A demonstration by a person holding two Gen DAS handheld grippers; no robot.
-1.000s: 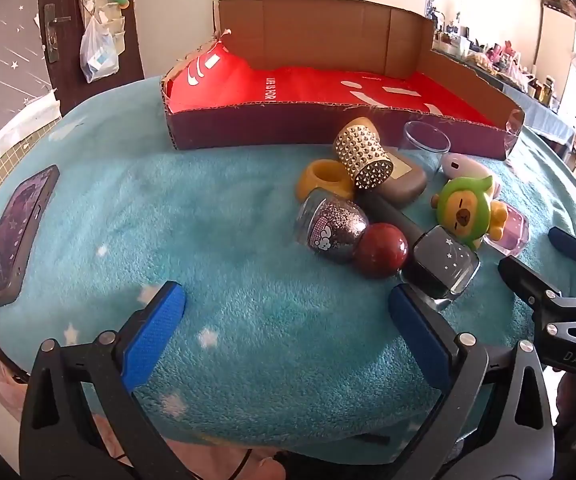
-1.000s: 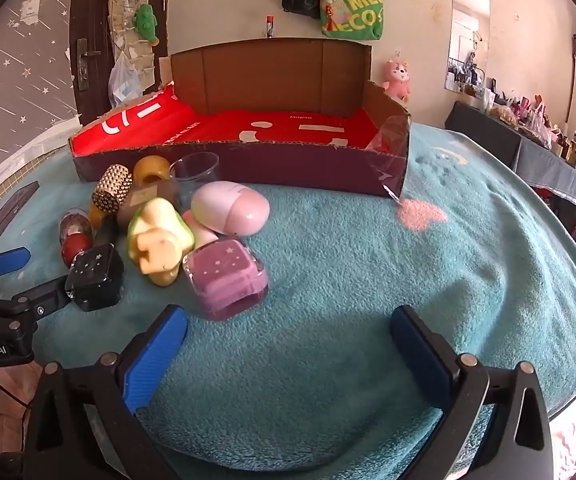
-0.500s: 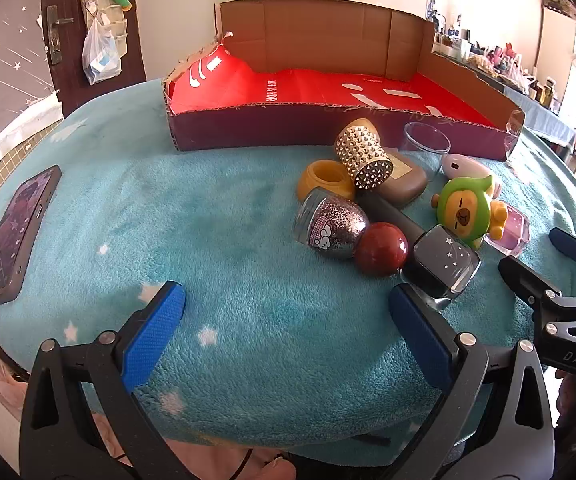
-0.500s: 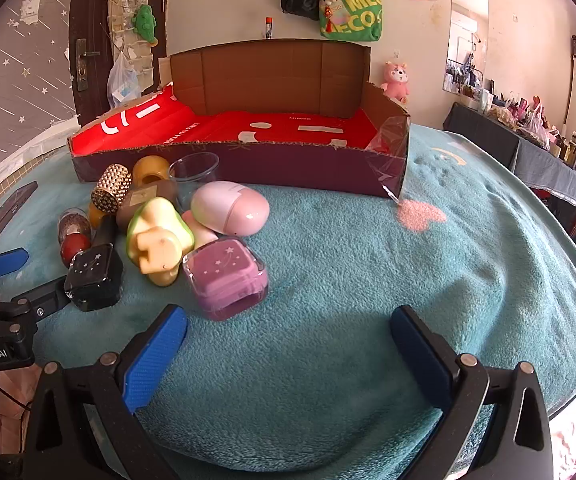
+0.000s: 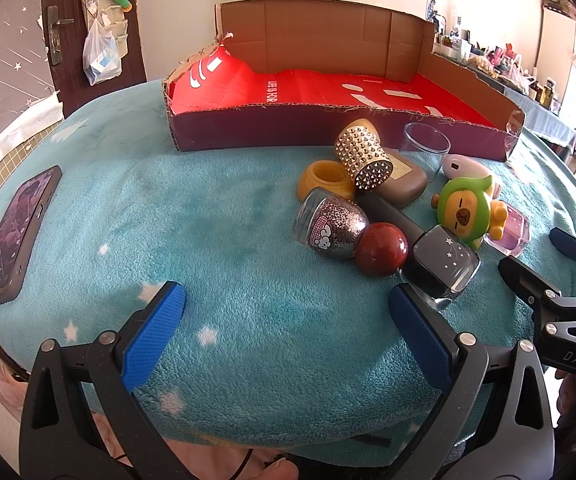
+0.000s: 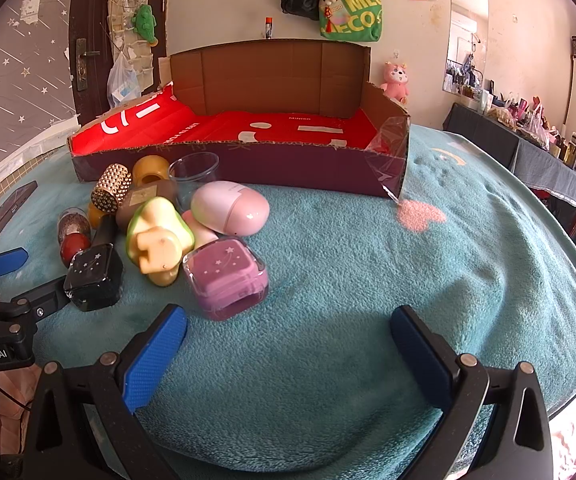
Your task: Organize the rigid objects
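Nothing has shifted among the objects since the earlier frames; both grippers hold much the same stance, and only the framing of each view differs slightly. The cluster of rigid objects lies on the teal blanket point(image 5: 216, 240) just in front of the cardboard box point(image 5: 328, 136), whose red-lined floor is bare. Nearest the tools is the black star bottle point(image 5: 442, 264), lying on its side with its dark cap stem running back into the pile; its long axis points roughly away from the left gripper point(image 5: 286, 320), and it sits just ahead of that gripper's right-hand finger, off to the right of the jaw gap. Touching it is the red ball point(image 5: 382, 249), which in turn touches the glitter bottle point(image 5: 330, 224). Behind these lie the yellow ring point(image 5: 324, 180), the studded gold cylinder point(image 5: 364, 158), the brown case point(image 5: 402, 184), the clear cup point(image 5: 426, 146), the green toy point(image 5: 464, 210) and the purple star bottle point(image 6: 226, 276). The latter lies just ahead and left of the right gripper point(image 6: 288, 340), so each gripper has one candidate close by. Both sets of jaws stand wide apart and hold nothing. A phone point(image 5: 16, 228) lies well apart at the blanket's left edge. Judgement: no object is boxed yet; the left gripper would need to shift rightward to straddle the black bottle.
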